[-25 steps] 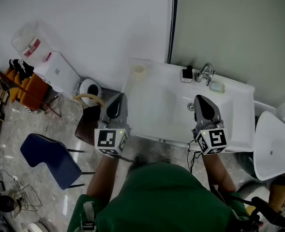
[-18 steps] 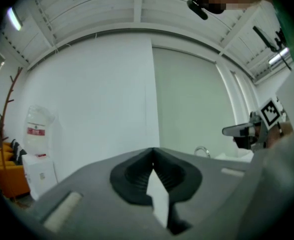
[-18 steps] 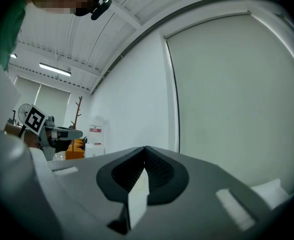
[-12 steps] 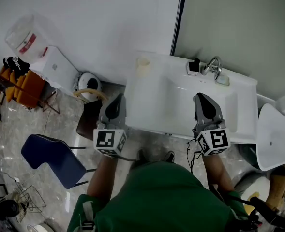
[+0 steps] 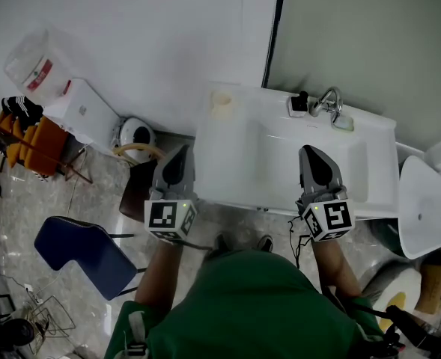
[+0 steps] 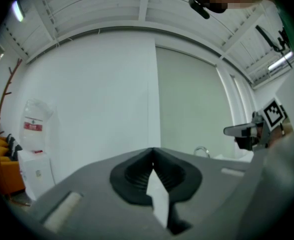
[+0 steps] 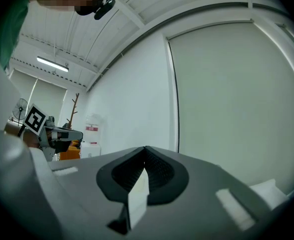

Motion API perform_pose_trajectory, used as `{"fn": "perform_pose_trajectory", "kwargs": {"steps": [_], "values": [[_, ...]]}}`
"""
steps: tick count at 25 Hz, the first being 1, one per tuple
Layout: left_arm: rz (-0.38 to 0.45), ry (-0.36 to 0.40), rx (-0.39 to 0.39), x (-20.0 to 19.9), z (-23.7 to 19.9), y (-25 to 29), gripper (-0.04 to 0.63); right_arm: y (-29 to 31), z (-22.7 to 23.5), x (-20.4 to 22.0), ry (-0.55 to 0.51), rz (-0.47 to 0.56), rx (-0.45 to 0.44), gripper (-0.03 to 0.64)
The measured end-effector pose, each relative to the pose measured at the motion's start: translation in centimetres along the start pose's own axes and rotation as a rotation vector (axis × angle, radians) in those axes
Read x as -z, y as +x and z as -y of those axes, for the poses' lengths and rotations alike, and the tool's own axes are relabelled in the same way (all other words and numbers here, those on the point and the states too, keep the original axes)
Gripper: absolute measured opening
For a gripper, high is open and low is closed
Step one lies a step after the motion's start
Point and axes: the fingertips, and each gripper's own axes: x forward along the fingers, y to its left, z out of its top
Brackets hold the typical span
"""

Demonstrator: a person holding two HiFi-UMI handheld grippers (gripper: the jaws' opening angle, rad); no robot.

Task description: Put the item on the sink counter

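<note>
The white sink counter (image 5: 235,167) lies straight ahead in the head view, with its tap (image 5: 327,100) at the back. A pale cup (image 5: 221,100), a small black object (image 5: 300,105) and a greenish soap (image 5: 342,123) sit along its rear edge. My left gripper (image 5: 179,158) hovers at the counter's front left corner, and my right gripper (image 5: 314,158) is over the front of the basin. Both are shut, and I see nothing between their jaws. The left gripper (image 6: 153,152) and right gripper (image 7: 145,151) both point at the wall, each with its jaws pressed together.
A blue chair (image 5: 84,249) stands on the floor at the left. A water dispenser (image 5: 81,111) with its bottle (image 5: 34,64), orange seats (image 5: 34,137) and a round white appliance (image 5: 138,134) line the wall. A white oval basin (image 5: 424,215) stands right of the sink.
The head view has shifted a little, so the sink sits slightly higher and further right. Both grippers hold the same pose and stay shut.
</note>
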Motion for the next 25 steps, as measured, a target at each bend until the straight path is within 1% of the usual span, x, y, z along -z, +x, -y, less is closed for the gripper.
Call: {"fn": "perform_pose_trajectory", "kwargs": {"steps": [15,25], "values": [[-0.011,0.001,-0.017,0.2,0.8,0.6,-0.002,0.4,0.9,0.2,0.019,0.01,-0.049,-0.002],[-0.022,0.02,-0.048,0.2,2.9,1.1,-0.002,-0.1,2.8,0.6,0.051,0.012,-0.079,-0.002]]}}
